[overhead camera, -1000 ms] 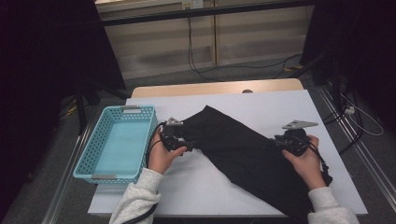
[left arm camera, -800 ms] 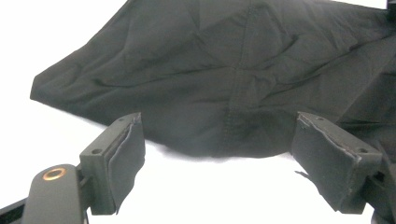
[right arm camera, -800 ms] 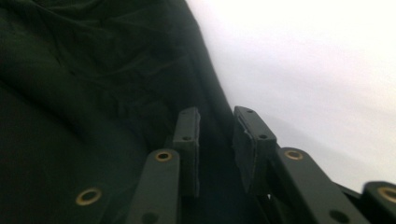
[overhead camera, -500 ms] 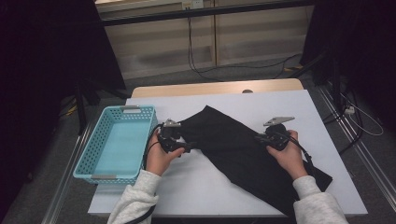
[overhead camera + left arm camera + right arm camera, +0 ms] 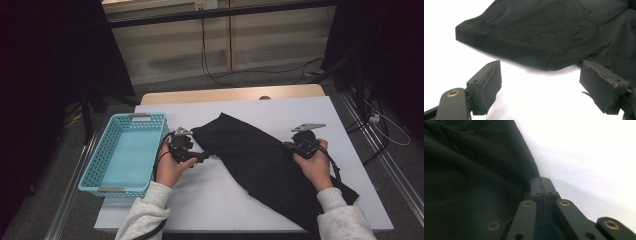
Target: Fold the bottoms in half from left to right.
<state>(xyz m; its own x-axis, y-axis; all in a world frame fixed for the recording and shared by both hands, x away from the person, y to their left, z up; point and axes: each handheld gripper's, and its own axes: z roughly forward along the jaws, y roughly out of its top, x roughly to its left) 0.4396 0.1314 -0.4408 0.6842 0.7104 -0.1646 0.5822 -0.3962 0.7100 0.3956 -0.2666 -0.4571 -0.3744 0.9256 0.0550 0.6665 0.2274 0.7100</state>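
A black cloth lies crumpled on the white table, running from the middle toward the front right. My left gripper is open at its left end. In the left gripper view the cloth's folded edge lies just beyond the wide-apart pads, with nothing between them. My right gripper sits at the cloth's right edge. Its jaws have just been closing, and in the right gripper view they are now shut together, pinching the edge of the cloth.
A light blue plastic basket with nothing in it stands at the table's left side, close to my left hand. Bare white tabletop stretches behind the cloth. Cables run across the floor beyond the table.
My right hand has shifted a little to the left onto the cloth's right edge. The left hand and the basket have stayed put.
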